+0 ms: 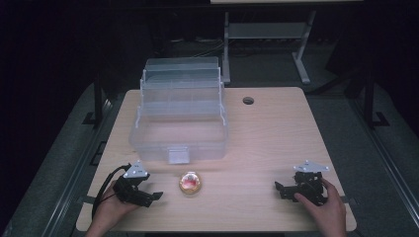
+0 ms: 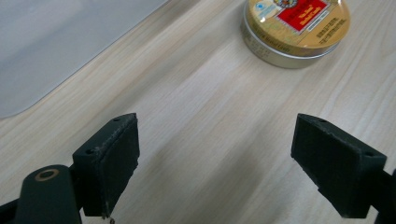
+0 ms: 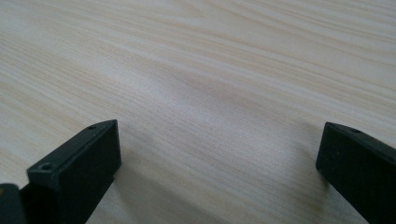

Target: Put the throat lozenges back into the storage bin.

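Note:
A small round tin [image 1: 190,183] with a gold and red lid lies on the wooden table [image 1: 267,143] near its front edge; in the left gripper view the tin [image 2: 295,29] lies ahead and to the right of the jaws. My left gripper [image 1: 157,196] rests on the table just left of the tin, open and holding nothing [image 2: 219,161]. My right gripper [image 1: 278,188] sits at the front right, well away from the tin, open over bare wood [image 3: 219,161]. A clear plastic storage box [image 1: 179,118] with raised tiered trays stands behind the tin.
A round cable hole [image 1: 248,100] sits in the table's far right part. The box's clear wall [image 2: 60,42] lies to the upper left in the left gripper view. A grey desk frame [image 1: 267,34] stands beyond the table on the dark floor.

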Tool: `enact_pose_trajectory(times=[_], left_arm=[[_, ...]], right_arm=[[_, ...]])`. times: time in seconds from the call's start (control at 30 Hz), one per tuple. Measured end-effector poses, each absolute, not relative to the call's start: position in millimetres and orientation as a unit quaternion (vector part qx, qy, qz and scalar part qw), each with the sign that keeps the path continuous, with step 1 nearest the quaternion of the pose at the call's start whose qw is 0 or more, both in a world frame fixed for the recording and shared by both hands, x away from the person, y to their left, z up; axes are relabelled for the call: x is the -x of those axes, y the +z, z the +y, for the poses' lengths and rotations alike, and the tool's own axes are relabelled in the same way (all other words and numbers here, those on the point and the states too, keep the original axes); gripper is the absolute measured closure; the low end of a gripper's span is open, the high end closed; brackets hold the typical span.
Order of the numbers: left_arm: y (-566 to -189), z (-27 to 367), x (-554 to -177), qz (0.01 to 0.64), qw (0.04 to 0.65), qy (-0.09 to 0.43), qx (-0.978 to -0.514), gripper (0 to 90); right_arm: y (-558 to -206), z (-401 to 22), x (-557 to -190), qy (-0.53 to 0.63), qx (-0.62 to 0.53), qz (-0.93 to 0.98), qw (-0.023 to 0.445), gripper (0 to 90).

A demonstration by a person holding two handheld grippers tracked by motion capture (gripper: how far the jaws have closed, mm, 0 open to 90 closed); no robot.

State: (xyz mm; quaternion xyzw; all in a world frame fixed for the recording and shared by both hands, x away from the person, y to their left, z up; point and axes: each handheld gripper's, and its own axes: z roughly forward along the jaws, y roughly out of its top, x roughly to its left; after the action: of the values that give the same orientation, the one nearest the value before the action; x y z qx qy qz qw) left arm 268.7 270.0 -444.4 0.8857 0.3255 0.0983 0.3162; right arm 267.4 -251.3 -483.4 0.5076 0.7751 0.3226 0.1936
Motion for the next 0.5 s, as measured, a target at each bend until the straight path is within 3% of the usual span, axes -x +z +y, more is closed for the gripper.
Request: enact_pose_trajectory(times=[0.5], left_arm=[[-426, 243, -273, 0.297, 0.311, 0.071, -0.900, 14.6]], right_arm=[[-483, -251, -267, 0.323, -0.508, 0.775, 0.194, 0.0]])
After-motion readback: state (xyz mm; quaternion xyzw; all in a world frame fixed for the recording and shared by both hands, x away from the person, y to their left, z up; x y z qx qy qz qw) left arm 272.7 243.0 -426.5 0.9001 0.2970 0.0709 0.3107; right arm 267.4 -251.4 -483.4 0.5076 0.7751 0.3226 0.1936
